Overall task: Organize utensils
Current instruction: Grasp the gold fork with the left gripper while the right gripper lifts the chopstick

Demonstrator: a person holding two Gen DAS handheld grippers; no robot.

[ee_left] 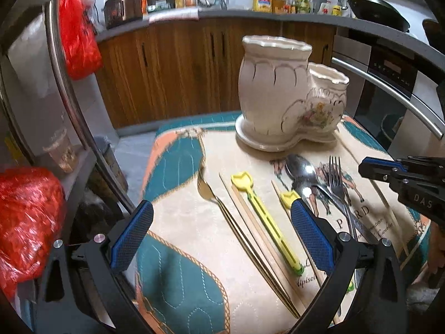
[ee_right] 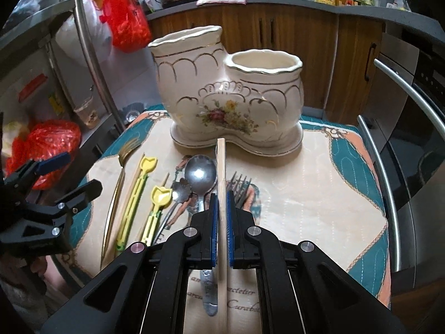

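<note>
utensils: wooden chopstick (ee_right: pixel 221 183) clamped in right hand-held gripper (ee_right: pixel 221 203), raised over the quilted mat (ee_right: pixel 319 183), tip aimed at ceramic holder (ee_right: pixel 222 89). rest lie loose on mat: gold fork (ee_right: pixel 116 194), two yellow tulip sticks (ee_right: pixel 139 189), steel spoon (ee_right: pixel 200 175), steel fork (ee_right: pixel 240 189), a 2nd wooden chopstick (ee_left: pixel 250 217). left hand-held gripper (ee_left: pixel 219 228) jaws wide apart, nothing betw., above gold fork and yellow stick. holder at far edge of mat, both cups empty. mat bare to the right; oven handle (ee_right: pixel 389 194) close on that side, steel rail (ee_right: pixel 91 50) left.
</note>
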